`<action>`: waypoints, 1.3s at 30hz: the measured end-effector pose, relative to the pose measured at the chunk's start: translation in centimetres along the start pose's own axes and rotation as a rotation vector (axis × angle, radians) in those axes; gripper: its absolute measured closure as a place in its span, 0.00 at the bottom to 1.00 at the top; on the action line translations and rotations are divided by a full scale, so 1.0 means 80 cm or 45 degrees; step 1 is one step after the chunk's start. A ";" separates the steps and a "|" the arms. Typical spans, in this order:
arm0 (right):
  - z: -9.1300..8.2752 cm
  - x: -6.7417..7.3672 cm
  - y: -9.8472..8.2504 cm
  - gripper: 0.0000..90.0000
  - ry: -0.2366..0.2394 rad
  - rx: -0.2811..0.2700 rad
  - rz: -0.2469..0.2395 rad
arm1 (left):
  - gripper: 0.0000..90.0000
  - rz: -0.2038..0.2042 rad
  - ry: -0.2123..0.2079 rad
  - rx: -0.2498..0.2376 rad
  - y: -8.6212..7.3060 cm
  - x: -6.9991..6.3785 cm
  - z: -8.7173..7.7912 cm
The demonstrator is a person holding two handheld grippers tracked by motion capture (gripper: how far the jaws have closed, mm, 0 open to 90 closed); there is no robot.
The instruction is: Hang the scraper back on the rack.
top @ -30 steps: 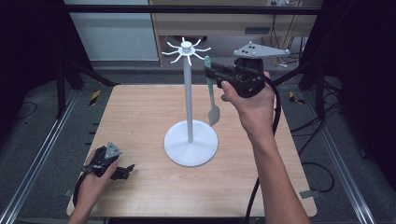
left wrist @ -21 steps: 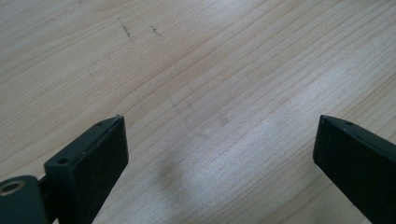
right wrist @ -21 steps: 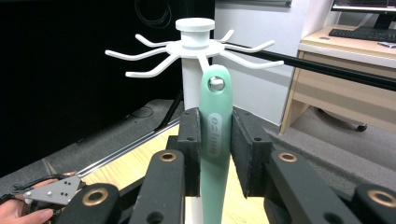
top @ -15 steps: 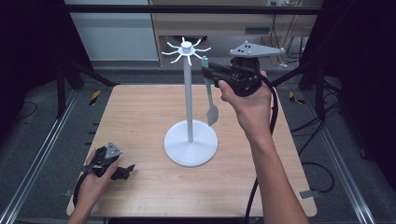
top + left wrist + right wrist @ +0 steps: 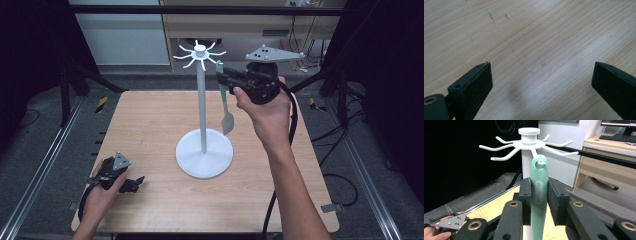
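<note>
A white stand [image 5: 202, 105] with a ring of hooks at its top rises from a round base at the table's middle. A green-handled spatula [image 5: 223, 95] hangs down beside the pole, grey blade lowest. In the right gripper view the hole at the top of the spatula [image 5: 539, 195] sits over one hook [image 5: 540, 163]. My right gripper [image 5: 223, 75], held high to the right of the stand, is shut on that handle, its pads [image 5: 527, 195] pressing both sides. My left gripper [image 5: 137, 181] rests open on the table at the front left, with bare wood between its jaws [image 5: 541, 75].
The wooden table [image 5: 150, 125] is ringed by a black metal frame. A desk and cables stand beyond the far edge. The right gripper's cable [image 5: 280, 165] trails down along the person's forearm to the front edge.
</note>
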State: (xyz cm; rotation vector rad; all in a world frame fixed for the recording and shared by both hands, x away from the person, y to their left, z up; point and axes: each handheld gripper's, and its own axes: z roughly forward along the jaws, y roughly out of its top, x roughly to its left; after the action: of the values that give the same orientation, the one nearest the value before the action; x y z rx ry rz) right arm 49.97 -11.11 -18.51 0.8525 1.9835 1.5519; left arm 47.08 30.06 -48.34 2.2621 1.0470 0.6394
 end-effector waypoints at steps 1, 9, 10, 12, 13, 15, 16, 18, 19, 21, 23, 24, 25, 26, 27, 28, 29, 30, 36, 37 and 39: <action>0.000 0.000 0.000 0.82 -0.001 0.000 0.001 | 0.03 0.000 0.000 0.000 0.000 0.000 0.000; 0.000 0.001 0.000 0.82 -0.006 0.001 0.000 | 0.03 -0.001 -0.002 0.004 0.000 0.000 0.001; 0.000 0.001 0.000 0.82 -0.007 0.000 -0.002 | 0.03 0.001 -0.003 0.007 0.000 0.000 0.001; 0.000 0.001 0.000 0.82 -0.007 0.000 -0.003 | 0.03 0.003 -0.004 0.009 0.000 0.000 0.001; 0.000 0.001 0.000 0.82 -0.008 0.000 -0.003 | 0.03 0.003 -0.003 0.008 0.000 0.000 0.001; -0.001 0.001 -0.001 0.82 -0.007 -0.001 0.001 | 0.03 0.001 -0.003 0.007 0.000 0.000 0.001; -0.001 0.001 -0.001 0.82 -0.008 -0.001 0.000 | 0.03 0.001 -0.003 0.008 0.000 0.000 0.001; -0.001 0.001 -0.001 0.82 -0.009 0.000 0.000 | 0.03 0.000 -0.003 0.008 0.000 0.000 0.001; -0.001 0.001 0.000 0.82 -0.009 0.000 -0.001 | 0.03 0.000 -0.002 0.007 0.000 0.000 0.001; -0.001 0.002 0.000 0.82 -0.009 0.001 -0.002 | 0.03 0.000 -0.003 0.007 0.000 0.000 0.001; -0.001 0.002 0.000 0.82 -0.008 0.000 -0.001 | 0.03 0.001 -0.002 0.008 0.000 0.000 0.001; -0.001 0.002 0.000 0.81 -0.008 0.000 0.000 | 0.03 0.003 0.001 0.009 0.000 0.000 0.001; -0.001 0.002 0.000 0.81 -0.008 0.000 0.001 | 0.03 0.002 0.000 0.009 0.000 0.000 0.001; -0.002 0.001 0.000 0.81 -0.007 0.000 0.001 | 0.03 0.002 0.000 0.009 0.000 0.000 0.001; -0.002 0.001 -0.001 0.81 -0.004 -0.002 0.001 | 0.03 0.002 0.001 0.009 0.000 0.000 0.001; -0.003 0.001 -0.001 0.80 -0.002 -0.003 0.003 | 0.03 0.002 0.000 0.009 0.000 0.000 0.001; -0.004 0.001 -0.002 0.80 0.001 -0.002 0.001 | 0.03 0.003 0.000 0.009 0.000 0.000 0.001; -0.004 0.001 -0.002 0.80 0.001 -0.002 0.001 | 0.03 0.003 -0.001 0.010 0.000 0.000 0.001; -0.013 0.000 -0.008 0.80 -0.016 0.002 -0.005 | 0.03 0.000 -0.001 0.010 0.000 0.000 0.001; -0.017 -0.001 -0.012 0.80 -0.033 0.012 -0.008 | 0.03 0.000 -0.002 0.012 0.000 0.000 0.001; -0.018 -0.002 -0.015 0.80 -0.042 0.018 -0.011 | 0.03 0.001 -0.002 0.012 0.000 -0.001 0.001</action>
State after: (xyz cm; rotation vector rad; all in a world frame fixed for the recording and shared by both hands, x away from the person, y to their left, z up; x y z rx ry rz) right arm 48.85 -12.42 -19.29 0.8686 1.9747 1.5108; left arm 47.11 30.01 -48.44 2.2707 1.0506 0.6340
